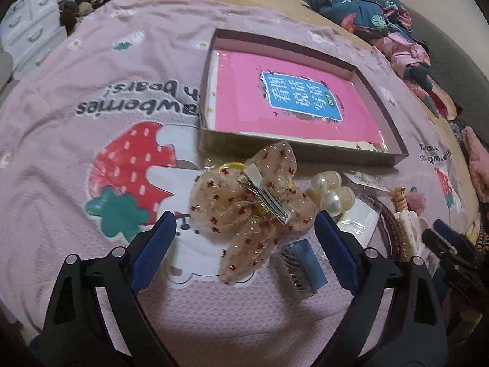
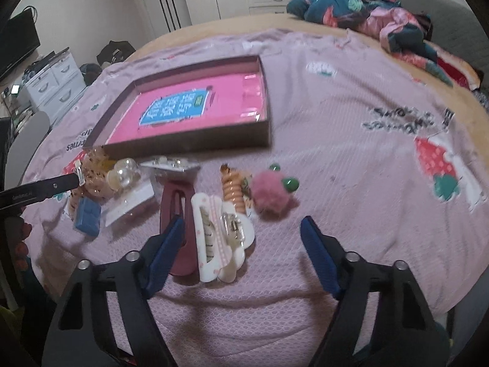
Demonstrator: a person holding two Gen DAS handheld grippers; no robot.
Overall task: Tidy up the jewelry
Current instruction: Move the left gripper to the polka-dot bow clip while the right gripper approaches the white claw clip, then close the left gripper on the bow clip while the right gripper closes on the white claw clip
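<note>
A beige tulle bow hair clip (image 1: 244, 205) with red dots and a metal clasp lies on the pink blanket. My left gripper (image 1: 244, 218) stands open around it, and its blue pads (image 1: 159, 244) sit either side without pressing. My right gripper (image 2: 242, 221) is open over white hair clips (image 2: 220, 238). Its left finger hangs above a maroon snap clip (image 2: 178, 202). An orange spiral hair tie (image 2: 232, 186) and a pink pompom (image 2: 269, 192) lie just beyond. A shallow brown box (image 1: 305, 150) holds a pink book (image 1: 293, 98).
Pearl clip (image 1: 330, 192), blue comb clip (image 1: 302, 263) and clear packets (image 1: 357, 217) lie between the two grippers. The right gripper's finger (image 1: 449, 238) shows at the right edge of the left wrist view. Bundled floral clothes (image 2: 360, 3) sit at the bed's far right. White drawers (image 2: 52, 88) stand left.
</note>
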